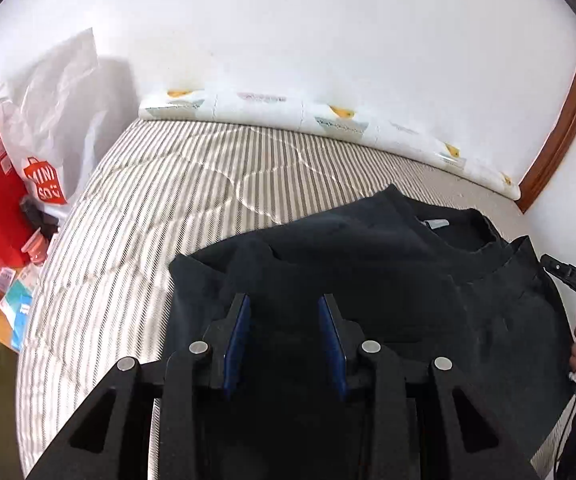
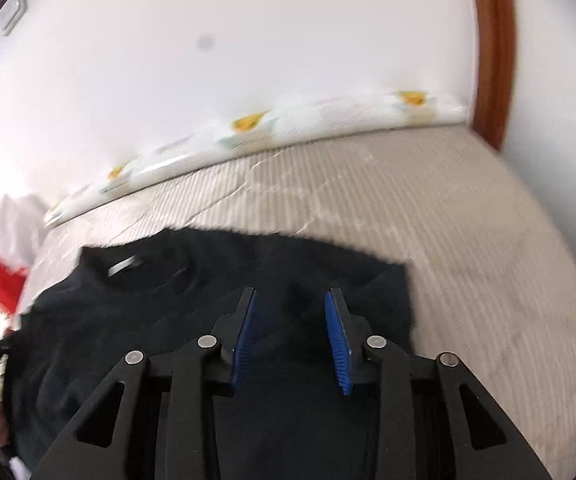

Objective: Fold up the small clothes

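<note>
A black shirt (image 1: 367, 264) lies on the striped bed (image 1: 148, 200), collar toward the wall-side edge. Left gripper (image 1: 284, 304) and right gripper (image 2: 289, 300) hover above it, jaws released.

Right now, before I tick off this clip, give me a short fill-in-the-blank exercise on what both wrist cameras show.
1. The black crew-neck shirt lies on a mattress whose cover is patterned with ____.
2. Both the left gripper and the right gripper have their jaws ____.
3. The pads lining the gripper fingers are coloured ____.
4. The white plastic bag beside the bed carries a logo coloured ____.

Missing words: stripes; open; blue; red
</note>
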### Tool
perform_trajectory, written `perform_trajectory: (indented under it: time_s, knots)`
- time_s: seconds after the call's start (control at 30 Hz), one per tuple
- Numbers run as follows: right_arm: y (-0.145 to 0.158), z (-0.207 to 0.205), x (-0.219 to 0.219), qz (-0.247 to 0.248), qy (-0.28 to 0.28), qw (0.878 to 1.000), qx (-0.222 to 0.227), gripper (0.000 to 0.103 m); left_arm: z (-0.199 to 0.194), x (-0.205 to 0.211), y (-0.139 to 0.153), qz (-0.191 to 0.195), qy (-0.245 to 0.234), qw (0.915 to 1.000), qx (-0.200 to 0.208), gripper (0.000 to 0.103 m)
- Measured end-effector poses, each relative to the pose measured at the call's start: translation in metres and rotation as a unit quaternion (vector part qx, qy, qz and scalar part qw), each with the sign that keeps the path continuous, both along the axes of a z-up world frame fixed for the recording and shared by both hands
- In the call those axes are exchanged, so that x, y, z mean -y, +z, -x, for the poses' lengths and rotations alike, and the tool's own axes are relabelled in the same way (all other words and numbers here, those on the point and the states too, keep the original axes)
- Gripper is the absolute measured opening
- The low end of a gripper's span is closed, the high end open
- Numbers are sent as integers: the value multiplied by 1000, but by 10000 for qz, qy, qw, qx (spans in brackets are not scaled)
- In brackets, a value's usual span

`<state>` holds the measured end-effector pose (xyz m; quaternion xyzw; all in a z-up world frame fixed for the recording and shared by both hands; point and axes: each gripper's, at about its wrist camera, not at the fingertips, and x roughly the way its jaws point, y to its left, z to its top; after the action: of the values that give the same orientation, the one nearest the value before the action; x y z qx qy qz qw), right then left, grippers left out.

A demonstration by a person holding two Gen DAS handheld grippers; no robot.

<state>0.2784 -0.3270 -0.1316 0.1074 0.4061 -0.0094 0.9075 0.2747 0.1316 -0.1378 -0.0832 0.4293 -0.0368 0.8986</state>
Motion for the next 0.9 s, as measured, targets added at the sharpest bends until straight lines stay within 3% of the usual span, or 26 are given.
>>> perform_trajectory:
  time_s: [0.07,0.27,0.4,0.47,0.5,0.53,0.67,0.73,0.83,0.9]
  knots:
    - [-2,-4,4,42,54,10000,-5,36,-2,-8,-3,16,-5,9999,-103,33]
    - [-23,-20,6,218,202,9990,-329,41,-15,-9,-18,-580,-26,9979,-288,37]
    - [-33,-25,1,314,277,9982,-419,40,-22,-9,-27,-526,-54,9981,-331,36]
    - [-34,-26,-3,376,366,9979,-391,32,-17,-5,-23,-694,-97,9973,-220,17]
    - [-34,-26,-6,440,434,9973,-392,26,-15,-4,-21,-806,-40,9966,-136,13]
    - [-35,-26,-7,473,475,9971,-373,16,-12,-3,-19,-808,-70,9967,-36,10]
    - [-11,-13,1,357,503,9979,205,12,-4,-11,-3,-560,122,9976,396,10]
    - [3,-4,14,-33,393,9979,513,12,-6,-14,-2,-439,190,9979,439,10]
    - [-2,-5,20,5,304,9985,455,12,-17,-14,-13,-404,211,9987,231,10]
    - [-23,-17,21,66,272,9996,80,12,-21,-14,-19,-409,198,9989,125,10]
